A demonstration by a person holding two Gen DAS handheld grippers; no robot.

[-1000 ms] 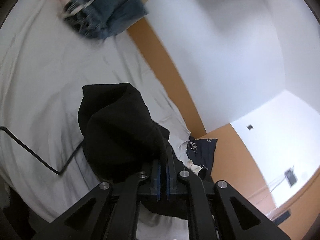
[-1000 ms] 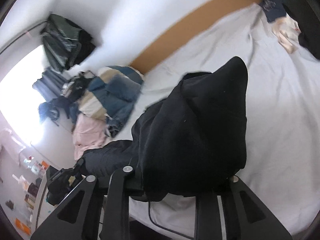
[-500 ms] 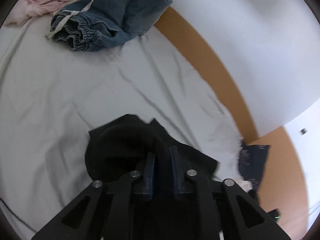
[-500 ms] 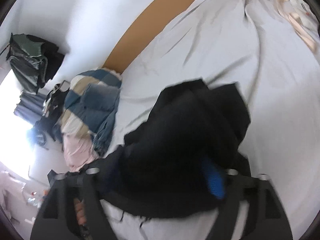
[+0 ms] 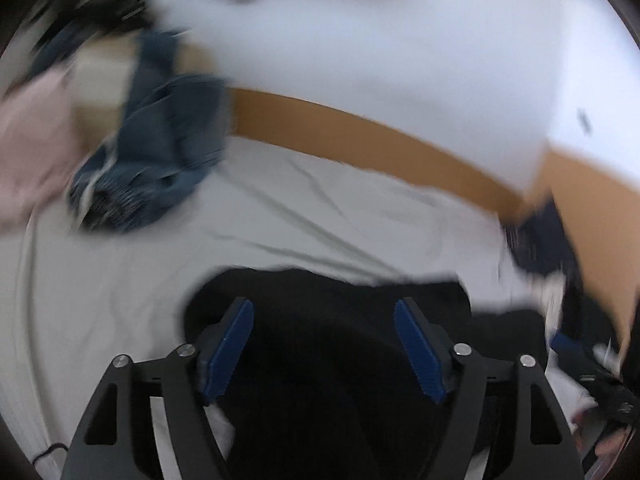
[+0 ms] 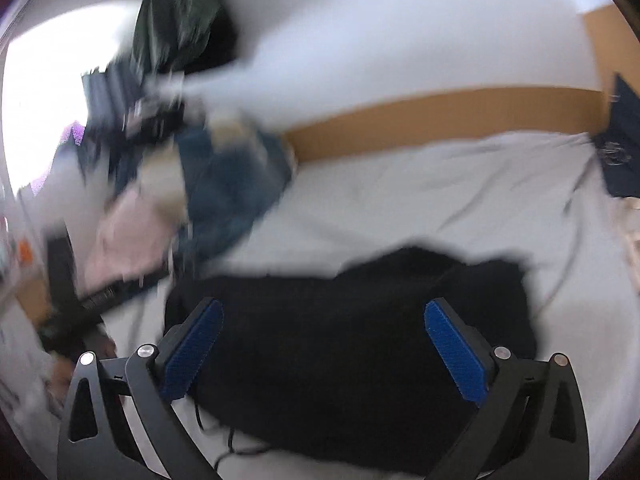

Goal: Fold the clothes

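Garment (image 6: 352, 344), black, lies crosswise on the sheet (image 6: 440, 208), under both spread, empty grippers (image 5: 324, 352) (image 6: 324, 356).

White wall (image 5: 400, 40), wood trim (image 6: 440, 116).

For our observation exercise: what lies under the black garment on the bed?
The black garment lies on the pale bedsheet, which shows all around it. A thin dark cable emerges at its near edge; anything else beneath is covered.
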